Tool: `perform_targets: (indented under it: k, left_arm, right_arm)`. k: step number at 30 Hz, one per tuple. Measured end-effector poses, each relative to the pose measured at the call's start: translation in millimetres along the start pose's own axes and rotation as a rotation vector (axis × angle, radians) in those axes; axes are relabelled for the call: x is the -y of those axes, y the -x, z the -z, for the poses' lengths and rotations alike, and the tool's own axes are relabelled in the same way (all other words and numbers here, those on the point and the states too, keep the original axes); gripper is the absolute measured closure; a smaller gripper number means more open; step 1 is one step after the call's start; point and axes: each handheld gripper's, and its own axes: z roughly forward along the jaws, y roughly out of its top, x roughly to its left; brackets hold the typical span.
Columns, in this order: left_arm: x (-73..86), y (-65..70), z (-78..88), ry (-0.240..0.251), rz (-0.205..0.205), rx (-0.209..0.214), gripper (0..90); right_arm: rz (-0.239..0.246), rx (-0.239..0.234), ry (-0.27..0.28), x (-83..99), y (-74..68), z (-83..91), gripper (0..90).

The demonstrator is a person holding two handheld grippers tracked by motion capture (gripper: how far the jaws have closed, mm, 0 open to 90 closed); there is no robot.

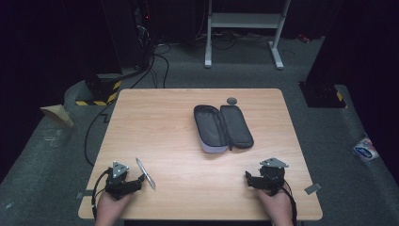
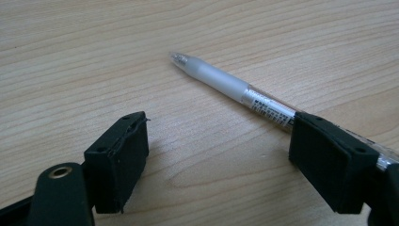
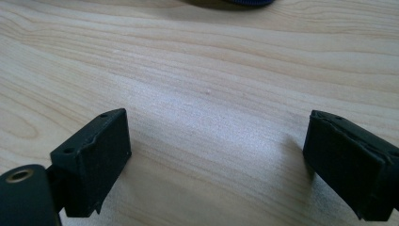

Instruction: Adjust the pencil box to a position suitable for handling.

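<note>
Resting on the desk (image 1: 188, 155), your two claws gape empty: left claw (image 1: 140, 181) just beside one clear pen (image 1: 145, 173), right claw (image 1: 248, 178) near one open pencil case (image 1: 222, 128) and one grey disc (image 1: 231, 100).

My left gripper (image 1: 123, 181) and right gripper (image 1: 265, 178) are black, each topped by a grey three-cornered plate with a trailing black cable. Jaws carry blocky black pads with small screw holes.
</note>
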Motion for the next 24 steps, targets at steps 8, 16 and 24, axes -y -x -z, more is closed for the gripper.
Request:
perform_targets:
  k: [8, 16, 24]
  left_arm:
    - [-2.5, 0.6, -2.9, 0.0, 0.018, -0.017, 20.2]
    - [1.6, 0.7, 2.2, 0.002, 0.032, -0.036, 23.4]
    - [1.6, 0.0, 2.3, 0.002, 0.03, -0.033, 24.1]
  right_arm:
    - [0.001, 0.0, 0.0, 0.0, 0.1, 0.0, 7.5]
    - [0.011, -0.009, 0.001, 0.0, -0.4, 0.0, 7.6]
    - [0.012, -0.01, 0.001, 0.0, -0.5, 0.1, 7.7]
